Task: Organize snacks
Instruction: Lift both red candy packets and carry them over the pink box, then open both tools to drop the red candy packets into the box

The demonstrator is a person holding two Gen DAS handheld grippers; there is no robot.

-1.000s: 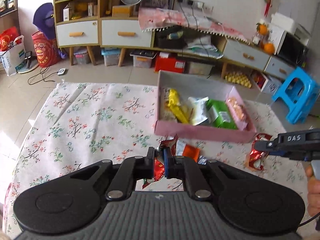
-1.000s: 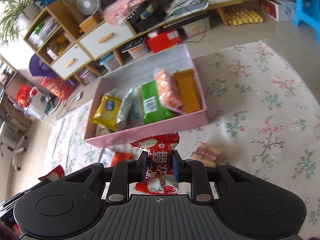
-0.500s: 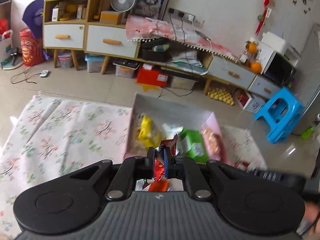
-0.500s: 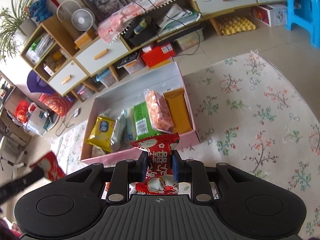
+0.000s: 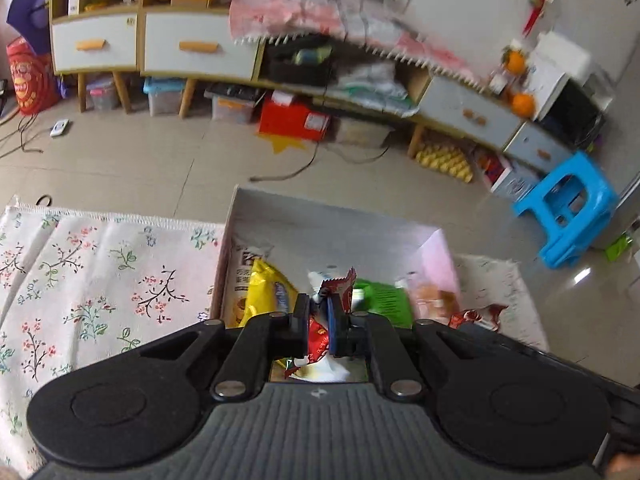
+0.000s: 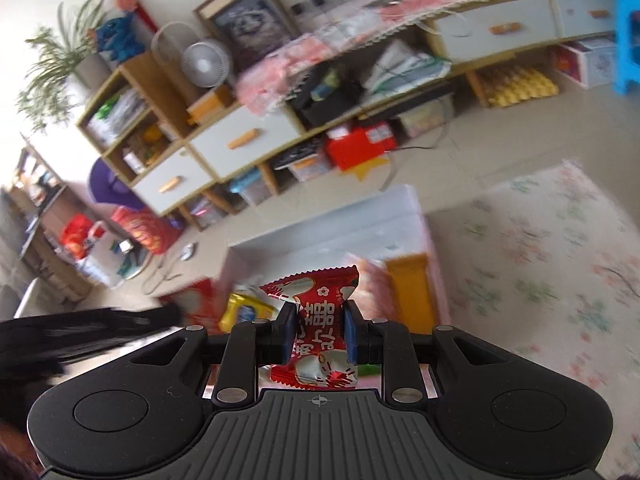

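Observation:
A pink box (image 5: 438, 258) on the flowered cloth holds several snack packets, among them a yellow one (image 5: 268, 292) and a green one (image 5: 380, 300). My left gripper (image 5: 319, 320) is shut on a red snack packet (image 5: 318, 338) held edge-on above the box's near side. My right gripper (image 6: 318, 336) is shut on a red and white snack packet (image 6: 320, 320) held flat above the same box (image 6: 408, 216). The left gripper's dark body (image 6: 80, 336) shows blurred at the left of the right wrist view.
The flowered cloth (image 5: 100, 280) spreads left of the box and right of it (image 6: 560, 260). Behind are tiled floor, low cabinets (image 5: 160, 40) with drawers, a red box (image 5: 294, 120) and a blue stool (image 5: 572, 208).
Both grippers have moved forward with their packets, from over the cloth in front of the box to above the box. The views have tilted up toward the room.

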